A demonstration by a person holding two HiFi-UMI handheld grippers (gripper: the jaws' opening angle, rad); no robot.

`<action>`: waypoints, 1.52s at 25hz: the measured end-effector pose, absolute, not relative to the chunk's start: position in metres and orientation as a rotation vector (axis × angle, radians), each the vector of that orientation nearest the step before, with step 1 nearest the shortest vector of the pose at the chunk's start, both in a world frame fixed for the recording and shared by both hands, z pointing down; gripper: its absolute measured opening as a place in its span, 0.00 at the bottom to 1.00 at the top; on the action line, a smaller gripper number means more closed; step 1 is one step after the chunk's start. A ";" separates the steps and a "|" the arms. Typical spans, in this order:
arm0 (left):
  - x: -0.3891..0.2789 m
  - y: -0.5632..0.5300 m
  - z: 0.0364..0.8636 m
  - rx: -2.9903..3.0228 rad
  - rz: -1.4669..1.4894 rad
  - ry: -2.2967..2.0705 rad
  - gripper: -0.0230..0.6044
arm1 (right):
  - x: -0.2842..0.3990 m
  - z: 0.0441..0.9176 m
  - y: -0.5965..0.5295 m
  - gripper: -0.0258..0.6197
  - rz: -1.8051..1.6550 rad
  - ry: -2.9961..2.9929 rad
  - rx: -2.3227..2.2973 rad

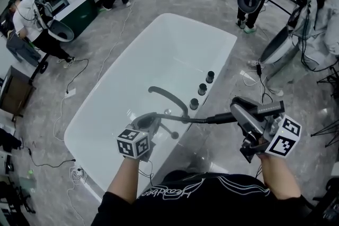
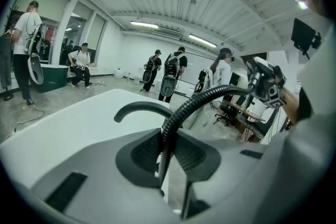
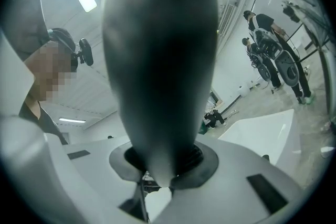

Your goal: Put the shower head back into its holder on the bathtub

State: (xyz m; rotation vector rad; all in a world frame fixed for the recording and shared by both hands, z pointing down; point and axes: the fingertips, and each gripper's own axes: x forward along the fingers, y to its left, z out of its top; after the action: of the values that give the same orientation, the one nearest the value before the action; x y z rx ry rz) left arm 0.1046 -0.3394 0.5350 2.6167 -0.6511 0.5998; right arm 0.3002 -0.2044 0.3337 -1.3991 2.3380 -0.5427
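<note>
Stock as I read it from my station:
- Left gripper: jaws partly closed and clamped on the black ribbed hose, low over the tub's near rim.
- Right gripper: jaws a little wider, pinching the shower head at its narrow end.
- Shower head: in the air, just right of the near right corner of the white bathtub.
- Curved black spout and three black knobs: on the tub's right rim, left of the head.
</note>
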 end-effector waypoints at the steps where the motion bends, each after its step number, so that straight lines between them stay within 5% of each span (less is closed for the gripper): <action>1: 0.105 -0.338 0.540 2.609 0.608 -0.646 0.14 | 0.299 0.333 -0.204 0.18 -0.542 2.342 -1.397; 20: 0.126 -0.264 0.696 2.492 0.986 -0.411 0.14 | 0.254 0.373 -0.210 0.18 -0.690 2.456 -1.332; 25: 0.131 -0.250 0.703 2.476 1.048 -0.342 0.14 | 0.245 0.370 -0.212 0.18 -0.690 2.477 -1.300; 30: 0.117 -0.253 0.710 2.450 1.028 -0.363 0.28 | 0.235 0.373 -0.220 0.18 -0.671 2.514 -1.294; 38: 0.079 -0.250 0.693 2.380 0.927 -0.449 0.28 | 0.221 0.392 -0.236 0.18 -0.706 2.572 -1.287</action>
State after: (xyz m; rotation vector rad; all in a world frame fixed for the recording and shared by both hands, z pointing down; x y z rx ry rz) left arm 0.0791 -0.2495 0.6934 2.3803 -0.4494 0.9274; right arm 0.2209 -0.2357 0.3923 -1.2869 2.5720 -0.7060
